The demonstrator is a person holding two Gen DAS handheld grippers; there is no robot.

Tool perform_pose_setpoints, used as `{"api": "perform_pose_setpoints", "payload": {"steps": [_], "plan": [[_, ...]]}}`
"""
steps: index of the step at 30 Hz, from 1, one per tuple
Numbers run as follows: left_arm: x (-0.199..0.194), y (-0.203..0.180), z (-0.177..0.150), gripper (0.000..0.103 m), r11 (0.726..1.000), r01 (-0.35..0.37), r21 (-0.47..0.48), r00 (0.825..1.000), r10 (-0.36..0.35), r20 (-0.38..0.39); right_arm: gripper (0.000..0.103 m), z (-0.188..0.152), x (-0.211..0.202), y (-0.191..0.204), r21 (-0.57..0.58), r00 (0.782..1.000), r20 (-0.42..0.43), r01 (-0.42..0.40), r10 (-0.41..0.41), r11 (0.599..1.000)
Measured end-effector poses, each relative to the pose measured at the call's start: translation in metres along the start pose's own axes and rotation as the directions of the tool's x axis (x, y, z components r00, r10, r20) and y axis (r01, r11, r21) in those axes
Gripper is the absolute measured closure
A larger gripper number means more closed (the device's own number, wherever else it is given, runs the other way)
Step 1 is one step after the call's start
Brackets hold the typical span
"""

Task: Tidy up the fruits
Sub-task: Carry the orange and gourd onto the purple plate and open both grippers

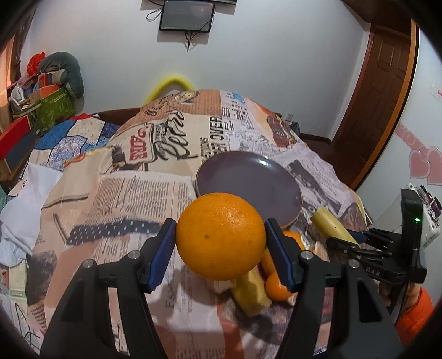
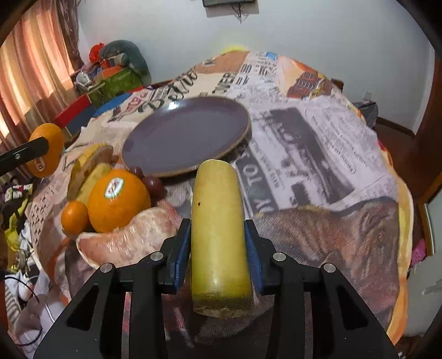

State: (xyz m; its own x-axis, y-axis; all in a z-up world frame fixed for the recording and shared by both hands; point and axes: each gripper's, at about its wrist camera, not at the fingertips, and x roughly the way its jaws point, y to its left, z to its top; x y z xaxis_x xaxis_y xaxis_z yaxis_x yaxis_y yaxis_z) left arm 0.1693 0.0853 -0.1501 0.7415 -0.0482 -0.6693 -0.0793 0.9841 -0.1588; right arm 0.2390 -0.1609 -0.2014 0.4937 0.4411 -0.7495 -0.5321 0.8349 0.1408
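My left gripper [image 1: 221, 237] is shut on a large orange [image 1: 221, 234] and holds it above the cloth, just in front of the empty purple plate [image 1: 248, 176]. My right gripper [image 2: 218, 243] is shut on a long pale yellow-green fruit piece [image 2: 218, 229] and holds it in front of the same plate [image 2: 187, 138]. In the right wrist view a pile lies left of the plate: a stickered orange [image 2: 118, 201], a small tangerine [image 2: 74, 218], a pomelo segment [image 2: 129, 240], banana pieces [image 2: 88, 168] and dark grapes [image 2: 153, 183]. The held orange [image 2: 45, 150] shows at far left.
The fruit and plate sit on a newspaper-print cloth [image 1: 154, 193] over a rounded table. Boxes and cushions [image 1: 52, 91] are stacked at the back left by a curtain. A wooden door [image 1: 381, 91] stands at the right. A monitor [image 1: 187, 15] hangs on the wall.
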Motion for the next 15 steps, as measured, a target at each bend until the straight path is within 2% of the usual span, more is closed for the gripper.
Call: {"api": "perform_pose_setpoints", "payload": {"steps": [7,15], "plan": [[0.007,-0.003,0.023,0.039,1.000,0.003,0.010,0.999,-0.003,0.041,0.069,0.028,-0.015,0.002,0.007,0.995,0.099,0.000,-0.001,1.000],[0.019,-0.001,0.048,0.039,1.000,0.001,0.018,0.997,-0.002,0.074,0.069,0.058,-0.015,0.008,-0.013,0.986,0.166,0.013,-0.011,1.000]]}}
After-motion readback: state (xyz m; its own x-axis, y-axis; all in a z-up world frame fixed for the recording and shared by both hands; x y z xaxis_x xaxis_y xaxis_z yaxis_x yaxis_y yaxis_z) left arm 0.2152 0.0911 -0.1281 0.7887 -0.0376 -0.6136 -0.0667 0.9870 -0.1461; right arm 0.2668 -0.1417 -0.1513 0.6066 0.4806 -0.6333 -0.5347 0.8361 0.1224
